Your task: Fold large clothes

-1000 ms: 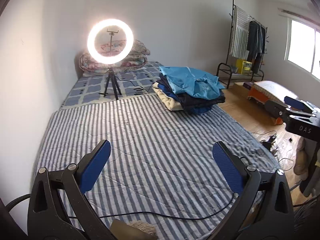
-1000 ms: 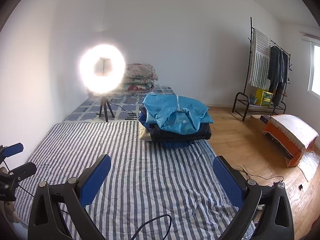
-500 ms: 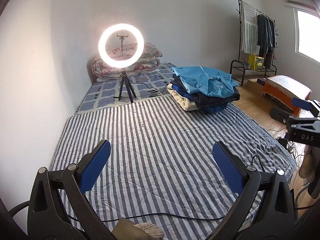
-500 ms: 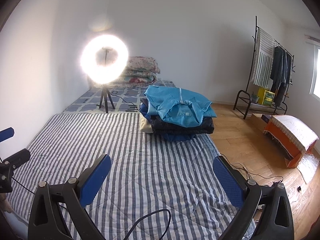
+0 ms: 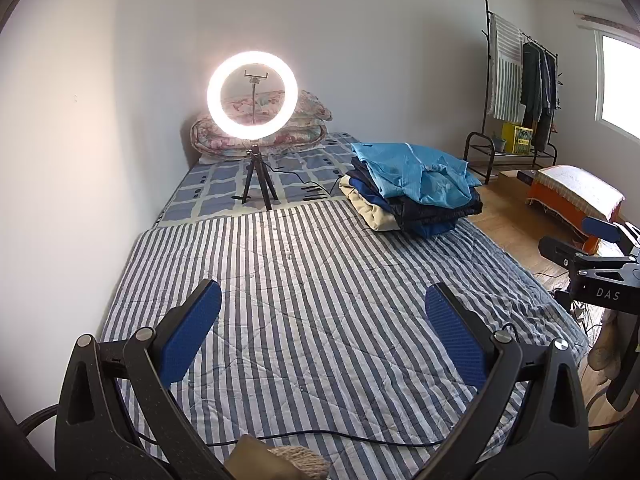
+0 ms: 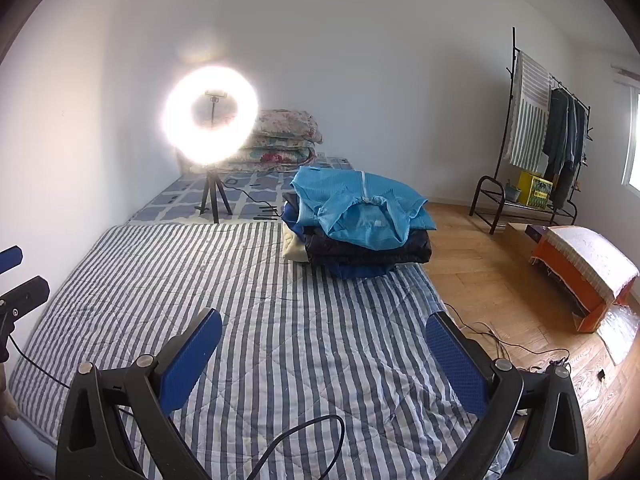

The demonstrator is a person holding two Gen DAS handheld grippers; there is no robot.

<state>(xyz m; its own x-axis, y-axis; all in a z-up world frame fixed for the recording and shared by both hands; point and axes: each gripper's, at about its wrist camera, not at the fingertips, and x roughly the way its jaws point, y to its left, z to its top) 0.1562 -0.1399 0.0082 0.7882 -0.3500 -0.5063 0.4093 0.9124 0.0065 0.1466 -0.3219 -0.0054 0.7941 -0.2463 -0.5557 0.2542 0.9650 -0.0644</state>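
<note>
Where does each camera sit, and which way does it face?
Left wrist: on the left tool, facing up the striped blue-and-white quilt; its open blue pads show, right tool at the edge.
Right wrist: on the right tool, same direction; left tool at the edge.
Shared: folded clothes stack topped by a light blue garment, glowing ring light.

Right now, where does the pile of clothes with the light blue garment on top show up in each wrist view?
Left wrist: pile of clothes right of centre, upper middle, on the striped quilt.
Right wrist: pile near centre, at the quilt's far right edge.
Shared landmark: the ring light, left of the pile.
</note>
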